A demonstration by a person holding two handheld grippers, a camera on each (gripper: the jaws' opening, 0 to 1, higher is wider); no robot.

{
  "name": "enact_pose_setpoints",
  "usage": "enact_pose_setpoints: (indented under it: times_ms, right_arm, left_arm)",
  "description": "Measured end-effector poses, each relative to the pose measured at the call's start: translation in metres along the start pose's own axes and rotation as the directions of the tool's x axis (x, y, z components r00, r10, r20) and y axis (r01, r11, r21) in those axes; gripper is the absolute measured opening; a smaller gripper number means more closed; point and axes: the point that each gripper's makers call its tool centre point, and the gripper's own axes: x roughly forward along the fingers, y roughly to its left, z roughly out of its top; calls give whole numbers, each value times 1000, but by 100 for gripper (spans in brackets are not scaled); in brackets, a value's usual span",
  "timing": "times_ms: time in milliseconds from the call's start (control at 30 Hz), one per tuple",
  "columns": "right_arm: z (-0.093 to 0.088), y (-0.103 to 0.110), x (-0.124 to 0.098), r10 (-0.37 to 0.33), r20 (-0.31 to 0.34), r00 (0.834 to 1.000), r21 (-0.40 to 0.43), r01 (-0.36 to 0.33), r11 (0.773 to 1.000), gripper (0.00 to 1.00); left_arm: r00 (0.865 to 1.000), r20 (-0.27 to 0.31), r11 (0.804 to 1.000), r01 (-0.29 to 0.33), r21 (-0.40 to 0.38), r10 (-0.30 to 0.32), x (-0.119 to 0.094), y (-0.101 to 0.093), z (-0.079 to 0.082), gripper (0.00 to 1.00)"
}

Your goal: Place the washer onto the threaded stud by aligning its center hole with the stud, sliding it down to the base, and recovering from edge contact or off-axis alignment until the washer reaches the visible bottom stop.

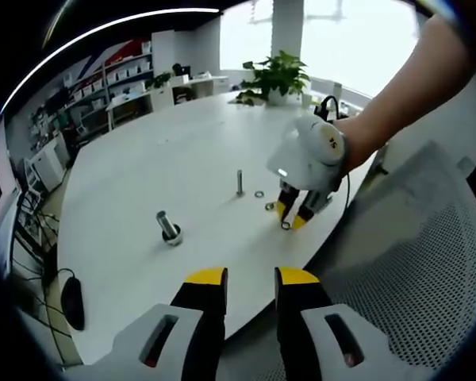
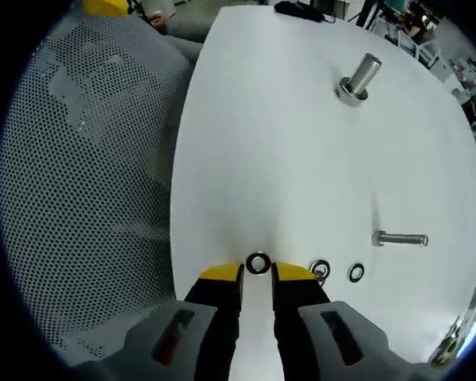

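Your left gripper (image 1: 250,290) shows black jaws capped in yellow on grey housings with red-lit slots. Your right gripper (image 2: 256,279) matches; from the left gripper view it's a white body trailing a black cable, your forearm (image 1: 401,99) bare.

Light: bright daylight from windows (image 1: 357,40) behind the table (image 1: 166,159), blown out white.
Glare: soft sheen on the tabletop.
Shadows: faint, short.
Distortion: strong fisheye bending at edges.
Focus: mildly soft throughout.
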Motion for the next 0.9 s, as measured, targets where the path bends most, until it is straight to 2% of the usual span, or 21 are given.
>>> enact_pose_setpoints:
  times_ms: [300,400,467,600,733,833,900]
  right_arm:
    - [0,-1,0,-2,-28,1000,0,2,1000,15]
    - [0,-1,0,-3,-16,1000,27,3,1000,15]
    - [1,-1,0,-10,4,1000,101,10,995,15]
    - [1,-2,-1,-18,35,999,113,14,994,15]
    - [2,-1,0,-19,29,999,116,16,993,16]
    - [5,-2,1,-20,39,999,160,14,987,17]
    - [6,-2,1,-22,37,999,160,15,987,18]
  left_arm:
    - [1000,-1,1000,5,2,-5,0,-1,0,21]
    - [1000,-3,1000,4,2,-4,0,-1,-1,21]
    - [1000,-3,1000,4,1,-4,0,-1,-1,21]
    - [1000,-5,1000,2,0,-2,0,-1,-1,21]
    - [1000,-6,1000,2,3,-2,0,-1,-1,21]
    - [1000,-9,1000,1,1,-1,0,0,-2,21]
    - [1000,-9,1000,1,1,-1,0,0,-2,21]
